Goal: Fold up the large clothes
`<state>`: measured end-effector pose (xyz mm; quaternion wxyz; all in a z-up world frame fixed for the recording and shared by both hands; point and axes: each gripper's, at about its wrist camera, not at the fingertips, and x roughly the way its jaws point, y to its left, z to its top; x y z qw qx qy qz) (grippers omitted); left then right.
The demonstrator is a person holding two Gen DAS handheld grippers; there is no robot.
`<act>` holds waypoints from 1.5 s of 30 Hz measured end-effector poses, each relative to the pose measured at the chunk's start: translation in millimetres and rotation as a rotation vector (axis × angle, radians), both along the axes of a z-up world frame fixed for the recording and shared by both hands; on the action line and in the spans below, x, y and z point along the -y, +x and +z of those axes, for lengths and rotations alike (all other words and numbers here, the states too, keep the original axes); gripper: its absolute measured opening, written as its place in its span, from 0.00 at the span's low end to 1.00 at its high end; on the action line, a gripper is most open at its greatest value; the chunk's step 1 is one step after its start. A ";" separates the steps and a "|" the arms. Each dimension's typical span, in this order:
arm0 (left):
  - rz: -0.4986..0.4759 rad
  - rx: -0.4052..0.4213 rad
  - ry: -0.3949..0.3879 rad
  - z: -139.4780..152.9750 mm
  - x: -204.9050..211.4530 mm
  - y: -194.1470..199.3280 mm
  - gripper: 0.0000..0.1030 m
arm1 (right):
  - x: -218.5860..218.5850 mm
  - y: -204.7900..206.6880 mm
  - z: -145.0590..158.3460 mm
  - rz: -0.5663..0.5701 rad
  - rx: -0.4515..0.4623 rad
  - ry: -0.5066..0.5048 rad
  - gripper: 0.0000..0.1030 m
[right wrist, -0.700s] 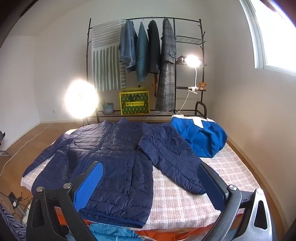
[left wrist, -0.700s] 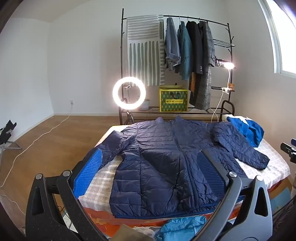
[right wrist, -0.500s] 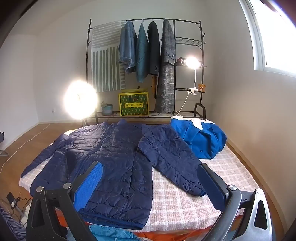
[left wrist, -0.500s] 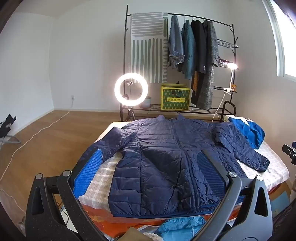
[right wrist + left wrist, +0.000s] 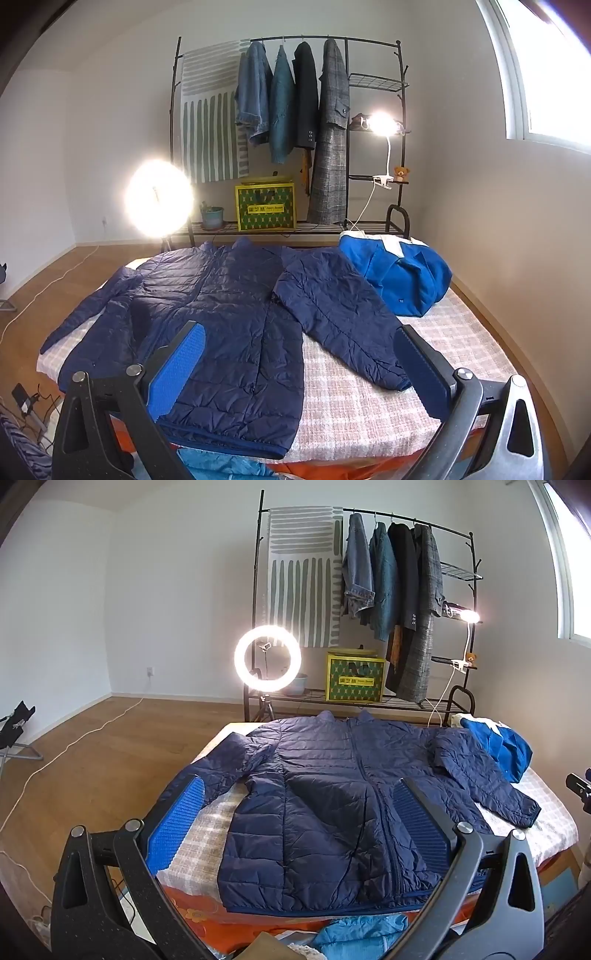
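Observation:
A navy quilted jacket (image 5: 332, 805) lies spread flat and front up on the bed (image 5: 207, 830), both sleeves stretched out sideways. It also shows in the right wrist view (image 5: 221, 325), with its right sleeve (image 5: 340, 325) angled toward the near right. My left gripper (image 5: 295, 812) is open and empty, held above the jacket's hem at the near edge of the bed. My right gripper (image 5: 299, 358) is open and empty, held above the hem and the right sleeve's cuff.
A bright blue garment (image 5: 399, 277) is heaped at the bed's far right corner. A light blue cloth (image 5: 362, 930) lies below the near edge. A clothes rack (image 5: 369, 590), a ring light (image 5: 267, 658) and a yellow box (image 5: 354, 679) stand behind the bed. A cable (image 5: 74, 746) crosses the wooden floor at left.
Both grippers have shifted slightly, so the bed and jacket sit a little lower and closer in view. The jacket has not moved. Both grippers stay open.

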<state>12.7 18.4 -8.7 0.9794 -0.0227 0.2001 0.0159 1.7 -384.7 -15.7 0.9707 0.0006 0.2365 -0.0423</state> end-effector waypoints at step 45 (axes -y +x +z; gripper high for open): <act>-0.002 0.007 -0.003 9.8 -4.7 0.3 1.00 | -6.5 2.0 -7.3 0.008 -0.008 0.011 1.00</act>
